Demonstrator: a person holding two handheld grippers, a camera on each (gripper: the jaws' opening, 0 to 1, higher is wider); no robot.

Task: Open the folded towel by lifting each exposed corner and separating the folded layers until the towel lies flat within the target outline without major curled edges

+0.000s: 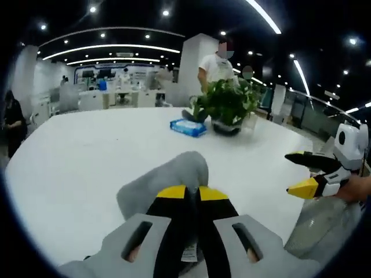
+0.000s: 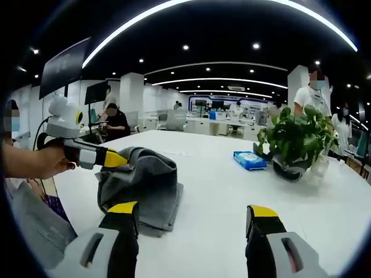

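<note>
Left gripper (image 1: 193,194) pinching towel (image 1: 174,176); right gripper (image 2: 191,215) beside.

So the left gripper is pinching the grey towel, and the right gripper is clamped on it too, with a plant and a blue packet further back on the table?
Not quite. The right gripper is open and holds nothing, as the right gripper view shows. The left gripper does pinch the grey towel, and the plant and blue packet are further back on the table.

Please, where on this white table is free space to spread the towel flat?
Bare table lies between the grey towel and the blue wipes pack. In the left gripper view, its left side is free too. It is crowded around the potted plant.
</note>
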